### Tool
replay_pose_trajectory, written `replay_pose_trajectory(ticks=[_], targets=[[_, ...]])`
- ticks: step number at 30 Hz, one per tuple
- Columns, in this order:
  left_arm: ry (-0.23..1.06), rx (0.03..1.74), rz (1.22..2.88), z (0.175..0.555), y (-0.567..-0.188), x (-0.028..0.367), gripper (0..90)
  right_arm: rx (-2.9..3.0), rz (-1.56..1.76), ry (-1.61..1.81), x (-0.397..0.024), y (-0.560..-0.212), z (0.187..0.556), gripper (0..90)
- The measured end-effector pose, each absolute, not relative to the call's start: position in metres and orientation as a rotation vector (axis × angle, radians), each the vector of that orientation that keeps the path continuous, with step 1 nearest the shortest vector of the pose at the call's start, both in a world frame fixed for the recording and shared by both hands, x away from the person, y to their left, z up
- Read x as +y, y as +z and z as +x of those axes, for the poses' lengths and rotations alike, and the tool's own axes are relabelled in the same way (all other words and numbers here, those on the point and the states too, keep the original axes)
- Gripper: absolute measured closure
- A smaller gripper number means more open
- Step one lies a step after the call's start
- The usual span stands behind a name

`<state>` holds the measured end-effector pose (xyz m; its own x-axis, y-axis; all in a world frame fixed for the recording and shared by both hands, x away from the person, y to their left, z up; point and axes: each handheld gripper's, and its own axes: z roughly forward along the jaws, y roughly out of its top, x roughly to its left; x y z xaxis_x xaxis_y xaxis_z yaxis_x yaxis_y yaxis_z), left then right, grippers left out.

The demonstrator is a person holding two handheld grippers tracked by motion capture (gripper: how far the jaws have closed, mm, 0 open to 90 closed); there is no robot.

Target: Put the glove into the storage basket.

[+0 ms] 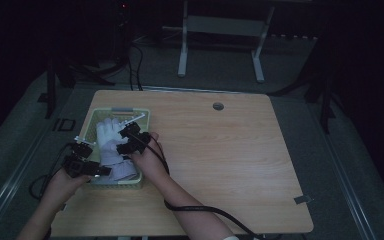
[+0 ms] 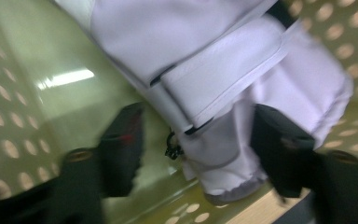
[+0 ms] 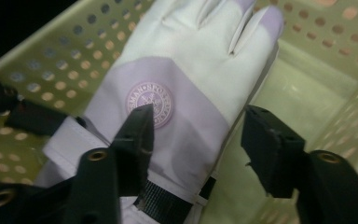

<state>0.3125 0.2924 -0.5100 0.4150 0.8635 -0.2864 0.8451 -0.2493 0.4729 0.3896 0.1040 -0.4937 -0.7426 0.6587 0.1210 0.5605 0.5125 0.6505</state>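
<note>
- One glove (image 1: 111, 142), white and pale lilac, lies inside the perforated yellow-green basket (image 1: 143, 117), which sits on the wooden table (image 1: 230, 160); its long axis runs from the basket's near wall, where the cuff is, to the far wall, where the fingers point.
- Both grippers reach into the basket: the left gripper (image 2: 193, 149) is at the cuff end by the near wall, the right gripper (image 3: 196, 140) sits over the palm, mid-basket.
- Each pair of jaws stands wide apart, holding nothing; in my judgement either could close on the fabric between them.
- The right gripper view shows a round crest (image 3: 149, 103) on the glove's back; the left gripper view shows the wrist strap (image 2: 223, 70) instead.
</note>
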Motion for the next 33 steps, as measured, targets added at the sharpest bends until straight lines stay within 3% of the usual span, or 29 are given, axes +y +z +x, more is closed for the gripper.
replay_pose_trajectory(ticks=[1,2,3,6,12,13,19,33], targets=[[0.051,1.435,2.09,0.31,-0.507,0.293,24.6,2.607,1.044,1.088,0.1,-0.488,0.389,36.5],[0.081,1.425,2.074,0.308,-0.503,0.292,24.6,2.607,1.044,1.088,0.1,-0.488,0.389,36.5],[0.147,1.41,2.061,0.304,-0.497,0.289,17.9,2.592,1.03,1.14,0.096,-0.481,0.388,34.8],[0.22,1.385,2.007,0.299,-0.489,0.282,14.7,2.62,0.99,1.19,0.088,-0.472,0.388,22.0],[0.211,1.318,1.918,0.296,-0.483,0.273,6.6,2.62,0.942,1.186,0.069,-0.465,0.386,15.6],[0.205,1.284,1.921,0.295,-0.482,0.266,1.7,2.614,0.938,1.192,0.065,-0.465,0.386,15.7],[0.286,1.234,1.911,0.292,-0.479,0.245,1.2,2.595,0.919,1.193,0.038,-0.463,0.385,14.2],[0.24,1.049,1.93,0.286,-0.473,0.185,1.2,2.547,0.932,1.167,-0.027,-0.468,0.379,14.3]])
